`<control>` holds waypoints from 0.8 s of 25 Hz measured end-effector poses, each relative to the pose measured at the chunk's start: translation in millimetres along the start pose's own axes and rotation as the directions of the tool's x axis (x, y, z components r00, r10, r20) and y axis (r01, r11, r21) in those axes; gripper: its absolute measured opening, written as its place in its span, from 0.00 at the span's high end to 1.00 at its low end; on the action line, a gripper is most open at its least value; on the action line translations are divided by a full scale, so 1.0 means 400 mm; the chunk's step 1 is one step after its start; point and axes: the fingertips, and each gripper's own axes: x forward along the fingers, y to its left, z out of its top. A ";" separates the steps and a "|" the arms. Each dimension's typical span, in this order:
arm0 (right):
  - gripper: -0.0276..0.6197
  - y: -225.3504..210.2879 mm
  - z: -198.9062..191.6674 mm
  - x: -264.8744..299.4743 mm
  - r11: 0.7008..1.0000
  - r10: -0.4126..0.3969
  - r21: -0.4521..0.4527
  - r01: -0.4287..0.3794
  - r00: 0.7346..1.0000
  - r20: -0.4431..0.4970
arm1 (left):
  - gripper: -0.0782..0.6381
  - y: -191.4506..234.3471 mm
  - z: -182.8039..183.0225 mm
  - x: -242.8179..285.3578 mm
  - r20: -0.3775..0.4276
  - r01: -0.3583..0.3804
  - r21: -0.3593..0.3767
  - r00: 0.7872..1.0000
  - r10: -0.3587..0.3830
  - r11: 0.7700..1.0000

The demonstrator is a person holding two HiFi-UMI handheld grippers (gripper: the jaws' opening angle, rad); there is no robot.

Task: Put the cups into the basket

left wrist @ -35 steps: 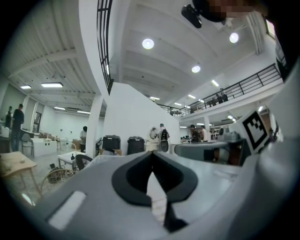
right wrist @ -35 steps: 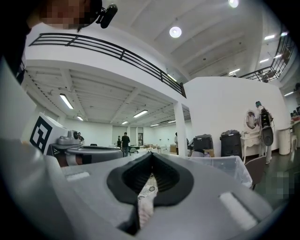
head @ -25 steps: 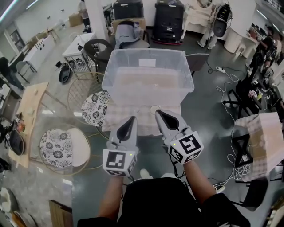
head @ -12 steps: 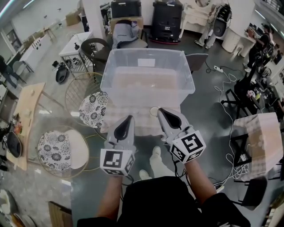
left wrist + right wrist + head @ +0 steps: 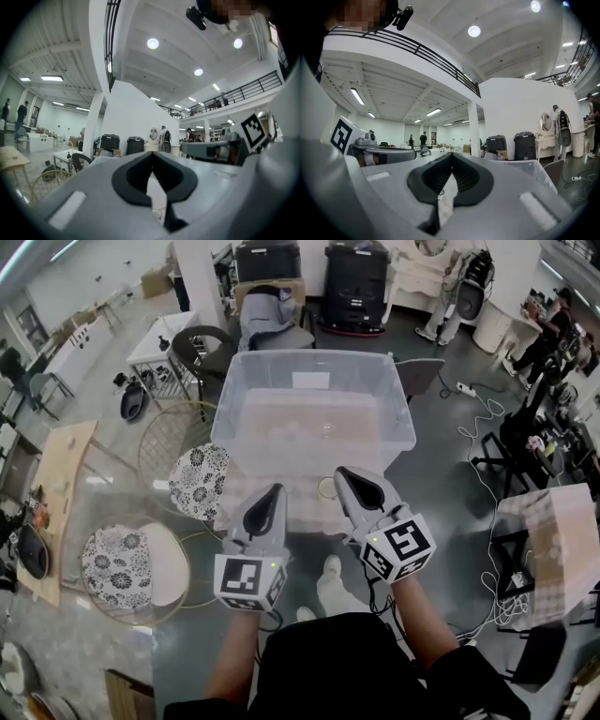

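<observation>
One cup [image 5: 326, 488] stands on the bench [image 5: 305, 509], just outside the basket [image 5: 228, 409], at its 6 o'clock. Inside the basket are faint clear shapes I cannot name. The left hand-held gripper [image 5: 276, 489] is at the cup's 9 o'clock and the right hand-held gripper [image 5: 343, 472] at its 3 o'clock. Both have their jaws together and empty.

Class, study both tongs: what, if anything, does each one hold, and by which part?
Nothing is held: the left tongs and the right tongs are both shut and empty.

Grey floor [image 5: 433, 486]; two floral-cushioned wire chairs [image 5: 117, 563] at left; white pillar [image 5: 202, 277]; round ceiling lights [image 5: 153, 43] overhead.
</observation>
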 end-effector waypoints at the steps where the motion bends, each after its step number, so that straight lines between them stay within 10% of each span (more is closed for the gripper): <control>1: 0.95 -0.007 -0.001 0.007 1.000 0.001 0.000 -0.001 1.000 0.000 | 0.88 0.004 -0.003 0.009 -0.001 -0.001 -0.002 1.000 0.001 1.000; 20: 0.95 -0.182 -0.021 0.195 0.998 0.056 0.030 -0.056 0.998 -0.013 | 0.88 0.105 -0.026 0.232 -0.039 -0.070 0.010 0.997 0.071 0.997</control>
